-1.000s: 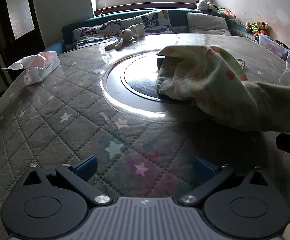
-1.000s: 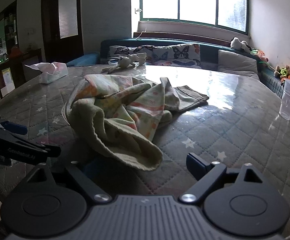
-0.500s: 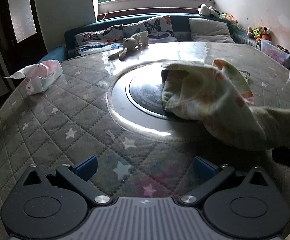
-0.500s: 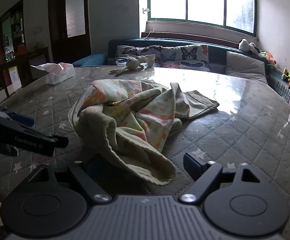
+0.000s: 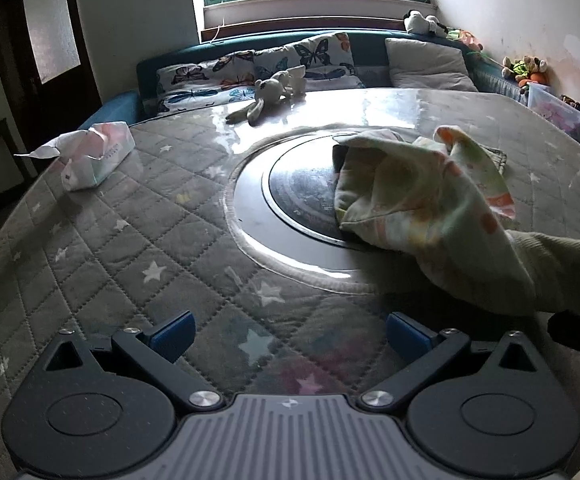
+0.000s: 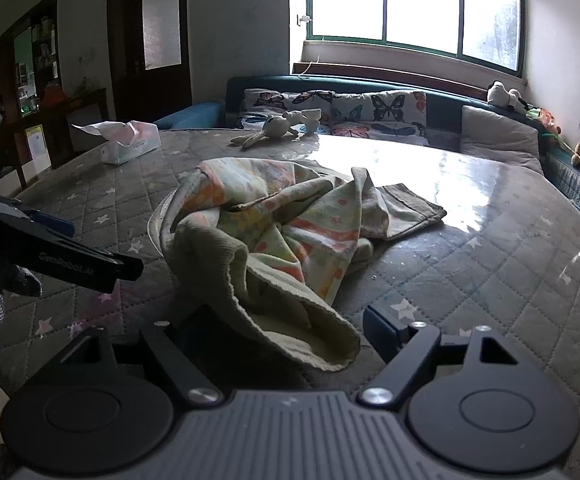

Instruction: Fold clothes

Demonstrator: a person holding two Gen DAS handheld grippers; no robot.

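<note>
The only readable lettering is pale print along the side of the left tongs (image 6: 70,266), at nine o'clock in the right wrist view; it seems to read "GenRobot.ai" (the last letters are soft). Print on the tissue pack (image 5: 98,156) is too small to read.

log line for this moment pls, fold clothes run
stage: pre-grasp | left tongs: open, over bare table | right tongs: open, around garment cuff, not closed | garment: crumpled, unfolded
</note>
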